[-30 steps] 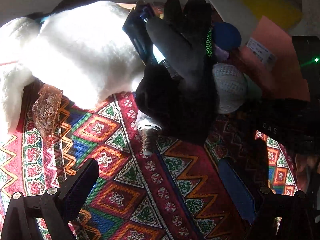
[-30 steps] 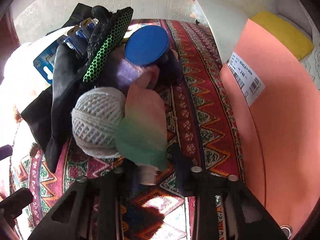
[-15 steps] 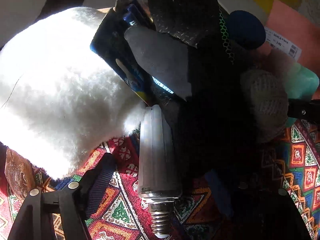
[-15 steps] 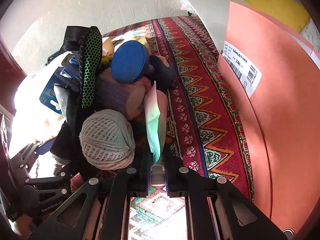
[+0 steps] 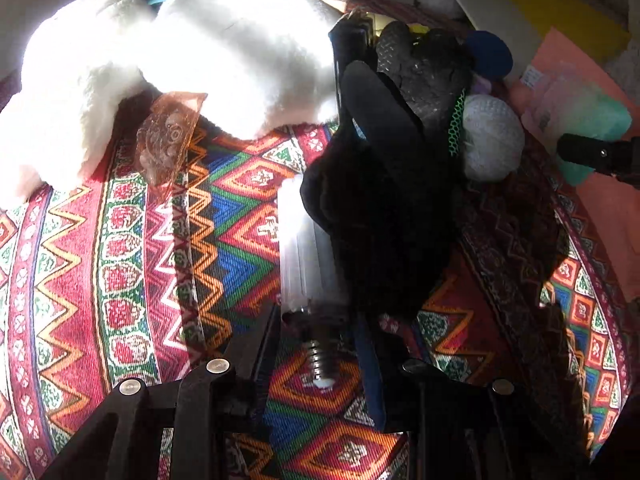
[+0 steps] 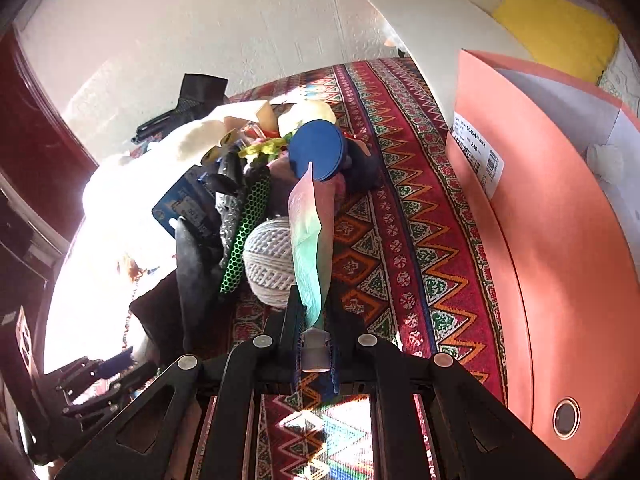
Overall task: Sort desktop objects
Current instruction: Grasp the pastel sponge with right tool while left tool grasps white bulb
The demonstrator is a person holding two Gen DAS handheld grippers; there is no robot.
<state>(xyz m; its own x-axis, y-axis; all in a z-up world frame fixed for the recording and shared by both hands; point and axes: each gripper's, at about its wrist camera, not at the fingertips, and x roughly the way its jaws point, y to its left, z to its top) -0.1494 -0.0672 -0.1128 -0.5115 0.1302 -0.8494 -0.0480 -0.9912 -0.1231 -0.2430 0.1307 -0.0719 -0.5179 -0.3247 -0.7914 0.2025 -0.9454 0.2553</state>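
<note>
2 claws are each closed on something at this moment. The left claw [image 5: 320, 344] has its fingers narrowed on the metal collar of a long white LED bulb [image 5: 304, 248], whose long axis runs straight away from the claw, screw base toward the camera and tip under the black glove [image 5: 384, 184]. The glove lies draped over the bulb's far half, so I judge that drawing the bulb back along its own axis is what frees it.

The right claw [image 6: 316, 340] pinches the spout end of a flat pink-and-green pouch [image 6: 310, 240], which stands on edge and points forward over the patterned surface [image 6: 400, 248]. A ball of white twine [image 6: 270, 264] sits just beside the pouch on its left, with a blue round lid [image 6: 318, 150] beyond it. The orange box [image 6: 560, 260] stands along the right edge of the surface, nearer the right claw, and looks the likely place for the pouch.

Glare washes out the white plush [image 5: 224, 48] at the far left edge. The bulb's tip is hidden, and whether the pouch's far end touches the lid I cannot tell.
</note>
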